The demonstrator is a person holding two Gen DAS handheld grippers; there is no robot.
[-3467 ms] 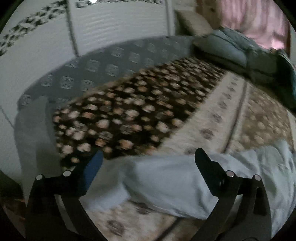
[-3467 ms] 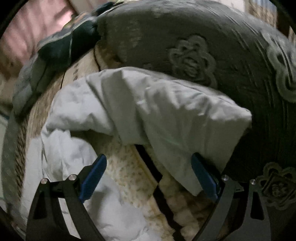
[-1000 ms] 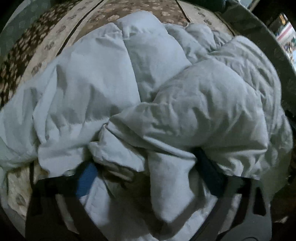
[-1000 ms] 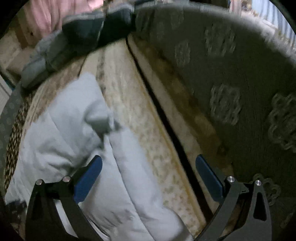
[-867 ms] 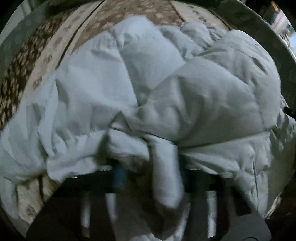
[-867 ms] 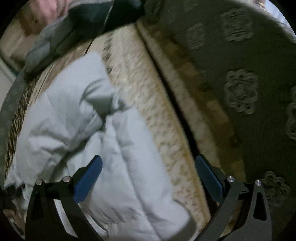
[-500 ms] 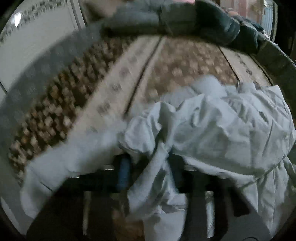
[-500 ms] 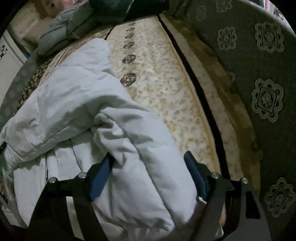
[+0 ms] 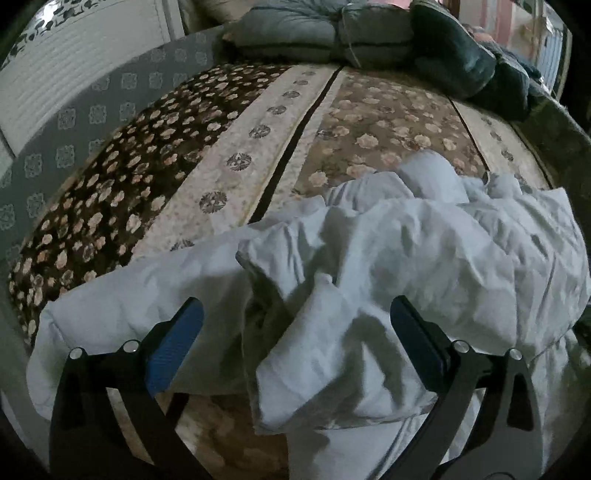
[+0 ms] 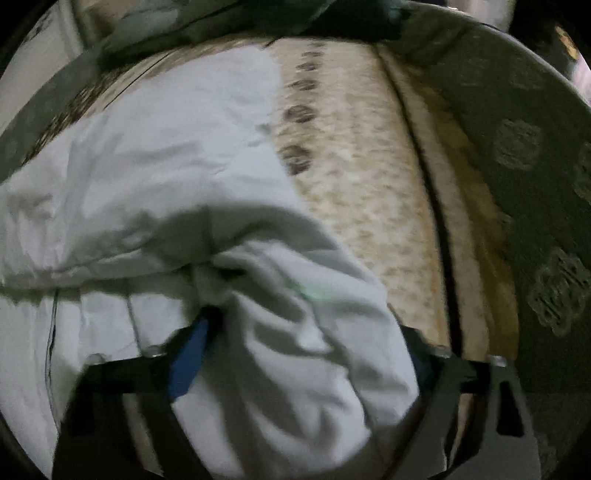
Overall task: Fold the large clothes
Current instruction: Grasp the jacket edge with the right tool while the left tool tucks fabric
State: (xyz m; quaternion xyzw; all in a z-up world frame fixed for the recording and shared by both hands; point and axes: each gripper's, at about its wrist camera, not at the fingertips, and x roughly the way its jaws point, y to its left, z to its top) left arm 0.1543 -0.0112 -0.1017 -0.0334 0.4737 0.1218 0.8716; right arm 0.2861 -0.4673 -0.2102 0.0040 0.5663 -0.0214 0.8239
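Our right gripper (image 10: 306, 354) is closing its jaws on a bunched roll of the pale blue-white padded jacket (image 10: 155, 177); the fabric fills the gap between the blue pads and bulges over both fingers, so we read this as a grasp being completed, though blur keeps us from saying exactly how firmly the pads press. Our left gripper (image 9: 291, 336) is opening: its jaws stand wide, and a loose flap of the jacket (image 9: 406, 258) lies between them without either pad touching it, so that hand holds nothing.

Out from the jaws, the garment lies crumpled on the near part of the bed, one limp end trailing toward the left and the bulk heaped to the right. It rests on a floral bedspread (image 9: 258, 133) with dark, cream and tan stripes. Beyond that, folded quilts and pillows (image 9: 332, 33) are stacked at the head of the bed, and a grey patterned border (image 10: 535, 147) runs along the edge.

We judge the step to be an early regrasp: the left hand has let go while the right takes a new hold. The next move calls for the left to find an edge or corner, and both hands to spread the jacket flat before any fold.

We see no brand, label or readable writing.
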